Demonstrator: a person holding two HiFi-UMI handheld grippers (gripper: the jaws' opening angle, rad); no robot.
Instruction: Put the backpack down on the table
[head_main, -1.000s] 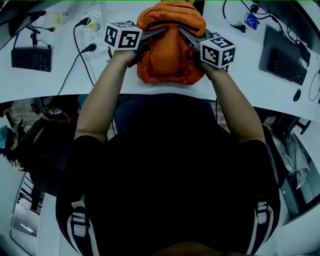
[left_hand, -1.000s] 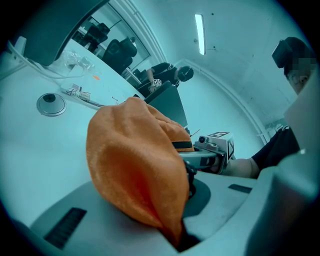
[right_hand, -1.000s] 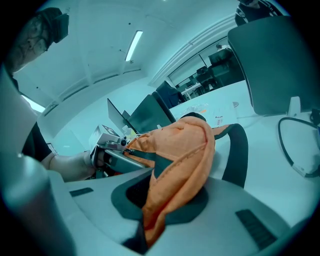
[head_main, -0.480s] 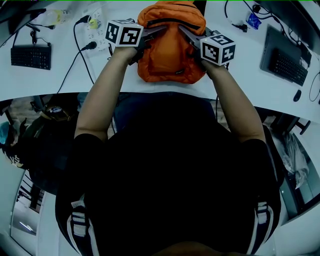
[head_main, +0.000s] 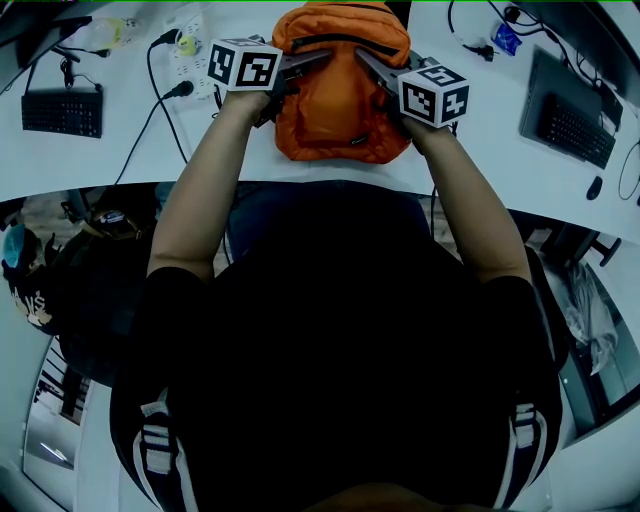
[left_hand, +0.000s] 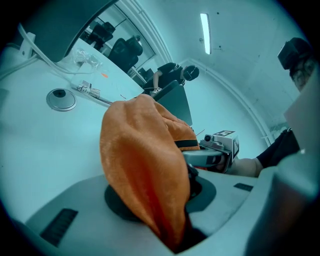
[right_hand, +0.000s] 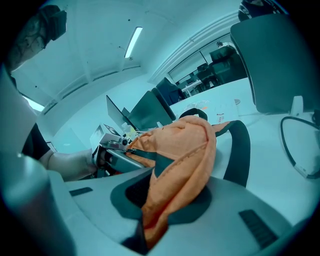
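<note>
An orange backpack (head_main: 340, 100) rests on the white table (head_main: 120, 160), right in front of me, its top toward the far side. My left gripper (head_main: 315, 58) is at its upper left edge and my right gripper (head_main: 370, 62) at its upper right. In the left gripper view a thick orange fold (left_hand: 145, 165) still runs down between the jaws of the left gripper (left_hand: 160, 192). Those jaws have just been opening, and a dark gap shows beside the fold. In the right gripper view the right gripper (right_hand: 170, 197) is shut on another fold (right_hand: 180, 165), next to a black strap (right_hand: 240, 150).
A black keyboard (head_main: 62, 115) lies at the far left and another (head_main: 570, 125) at the right, with a mouse (head_main: 595, 188) near it. A power strip (head_main: 185, 50) and black cables (head_main: 150, 120) lie left of the backpack. The table's near edge (head_main: 330, 185) runs just below the backpack.
Both grippers and the backpack have shifted slightly toward the far side of the table. Otherwise the hands and the backpack stand as before.
</note>
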